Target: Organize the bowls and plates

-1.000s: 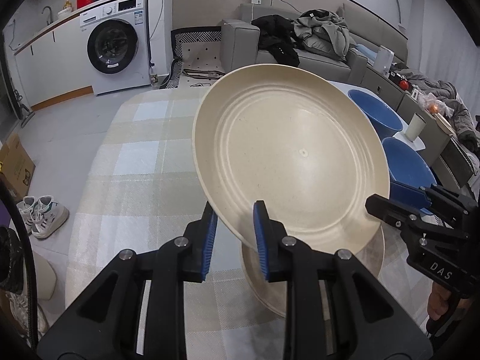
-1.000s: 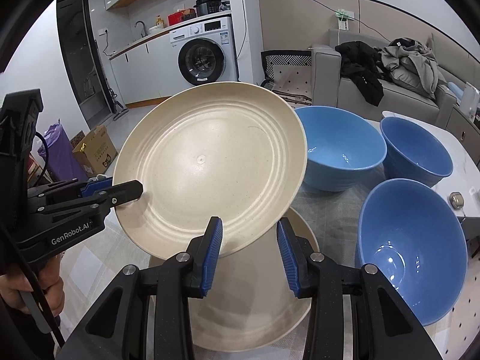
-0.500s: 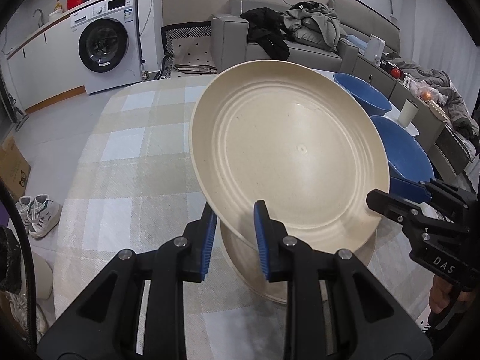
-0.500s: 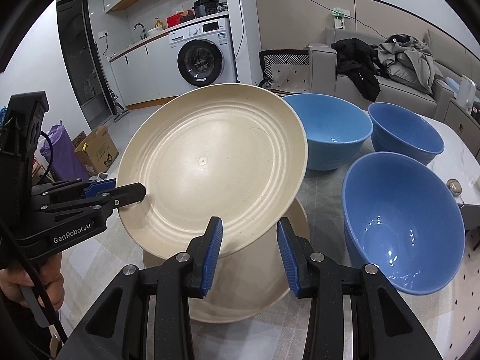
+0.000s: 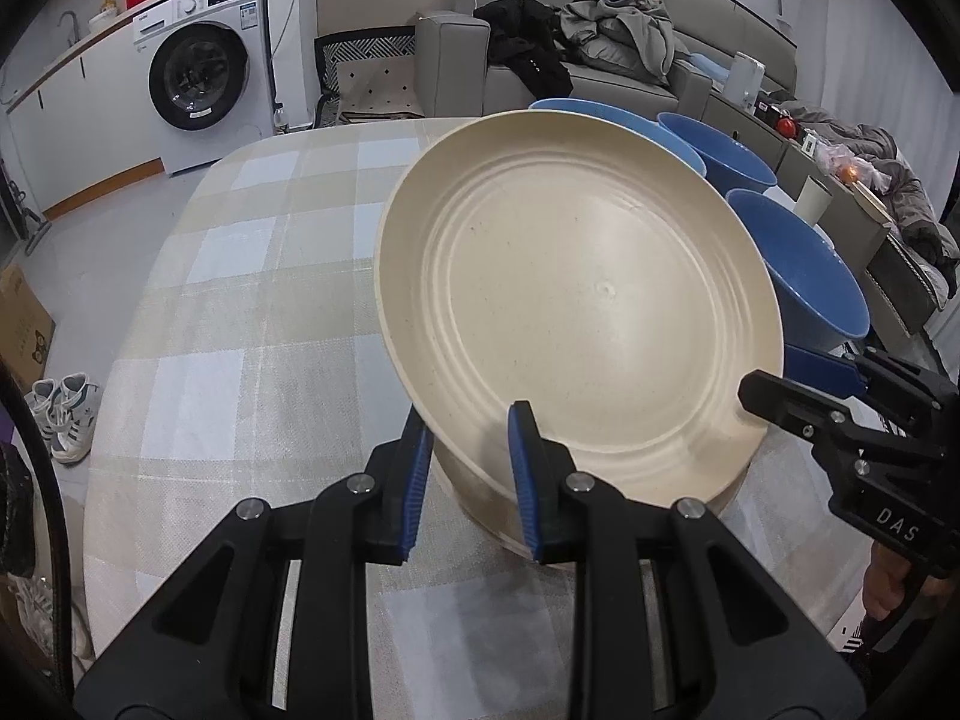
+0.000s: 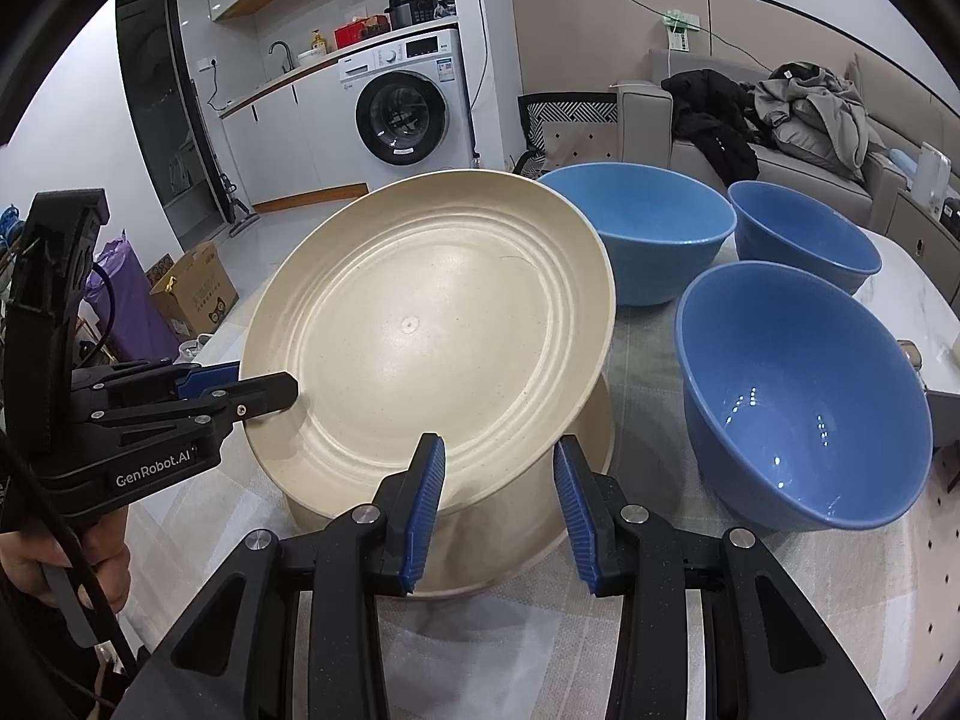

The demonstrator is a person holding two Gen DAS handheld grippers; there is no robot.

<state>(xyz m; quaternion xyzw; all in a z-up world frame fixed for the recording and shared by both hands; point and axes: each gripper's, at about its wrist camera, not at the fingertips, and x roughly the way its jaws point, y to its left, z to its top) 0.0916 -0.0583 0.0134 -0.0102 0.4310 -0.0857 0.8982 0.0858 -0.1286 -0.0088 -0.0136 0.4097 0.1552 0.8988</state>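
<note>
Left wrist view: the left gripper (image 5: 465, 468) clamps the near rim of a stiff, light, smooth cream plate (image 5: 576, 312), tilted just above a second plate (image 5: 480, 501) on the table (image 5: 240, 300).

Right wrist view: the right gripper (image 6: 495, 504) pinches the same rim; both slope downward, three blue bowls (image 6: 798, 396) to the right.

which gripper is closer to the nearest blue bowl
Right. The right gripper sits at the cream plate's near edge, just beside the nearest blue bowl. The left gripper clamps the plate's opposite rim, with the whole plate between it and that bowl.
</note>
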